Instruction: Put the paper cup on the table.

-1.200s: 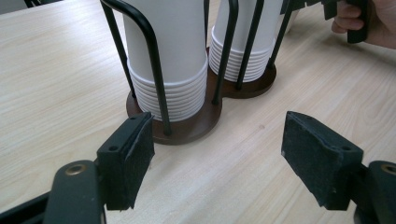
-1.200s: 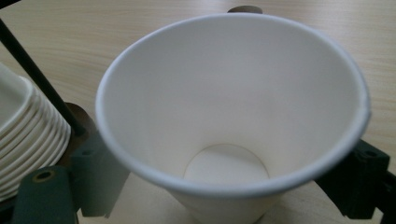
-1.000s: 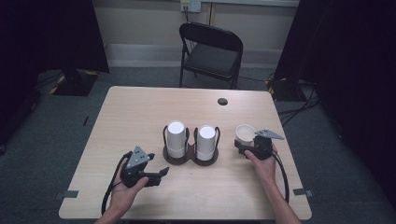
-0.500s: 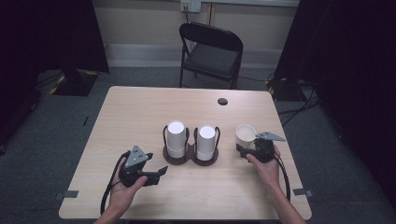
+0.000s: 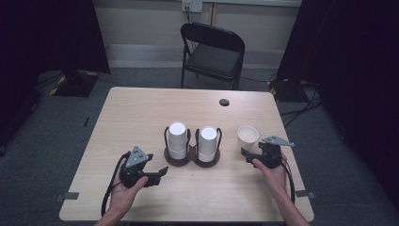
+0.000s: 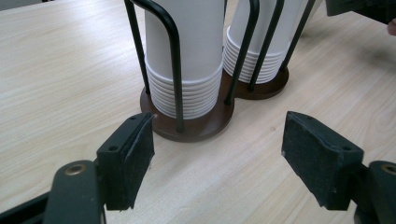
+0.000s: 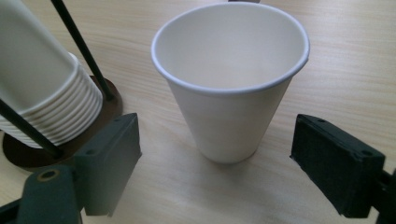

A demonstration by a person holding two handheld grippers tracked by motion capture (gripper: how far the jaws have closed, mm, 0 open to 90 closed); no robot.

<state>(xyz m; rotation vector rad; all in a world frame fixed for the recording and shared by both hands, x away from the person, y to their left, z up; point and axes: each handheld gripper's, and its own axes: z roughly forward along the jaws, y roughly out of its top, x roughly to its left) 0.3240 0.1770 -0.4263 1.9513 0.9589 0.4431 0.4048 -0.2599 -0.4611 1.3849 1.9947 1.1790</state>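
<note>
right gripper (image 7: 215, 163): jaws apart, just narrowing | paper cup (image 7: 231, 79) free | cup holder (image 7: 56, 135) beside

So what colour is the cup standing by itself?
The single cup is plain white, inside and out. The right gripper view shows it best.

A: What is seen beyond the table (image 5: 141, 113)?
B: 1 black folding chair (image 5: 212, 52) is set just behind it; a wall outlet (image 5: 192, 5) is mounted above the chair.
</note>
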